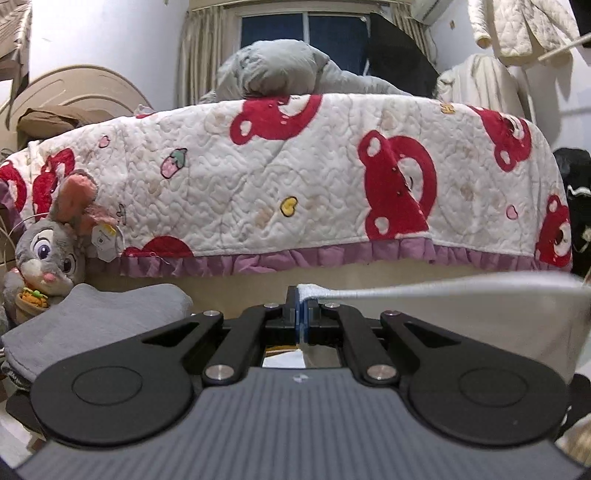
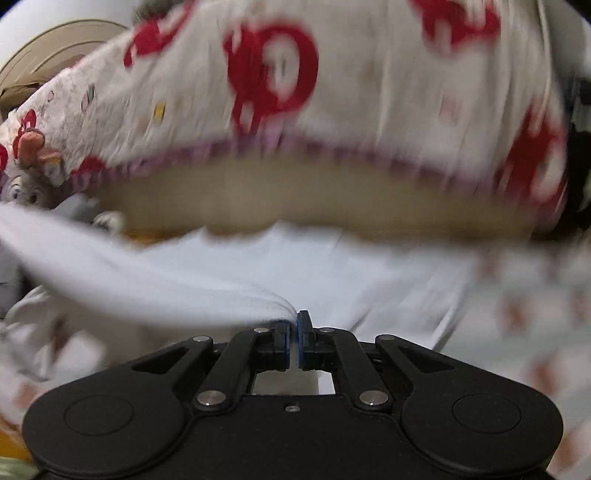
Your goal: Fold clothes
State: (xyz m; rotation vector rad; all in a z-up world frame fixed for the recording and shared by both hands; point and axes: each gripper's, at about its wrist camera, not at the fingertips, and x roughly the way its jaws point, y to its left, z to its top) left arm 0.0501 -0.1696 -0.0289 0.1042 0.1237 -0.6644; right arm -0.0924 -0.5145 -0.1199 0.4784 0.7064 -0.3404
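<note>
A white garment [image 1: 461, 310] hangs stretched between both grippers. My left gripper [image 1: 300, 295] is shut on one edge of it, and the cloth runs off to the right in the left wrist view. In the blurred right wrist view my right gripper [image 2: 295, 325] is shut on another edge of the white garment [image 2: 184, 280], which spreads left and away below the fingers. A folded grey garment [image 1: 92, 321] lies at the lower left, beside the left gripper.
A bed with a white quilt with red bears [image 1: 295, 173] and a purple frill fills the view ahead. A grey rabbit plush [image 1: 48, 254] sits at the left. A grey duvet [image 1: 288, 70] lies on the bed. Pale clothes [image 1: 517, 29] hang at upper right.
</note>
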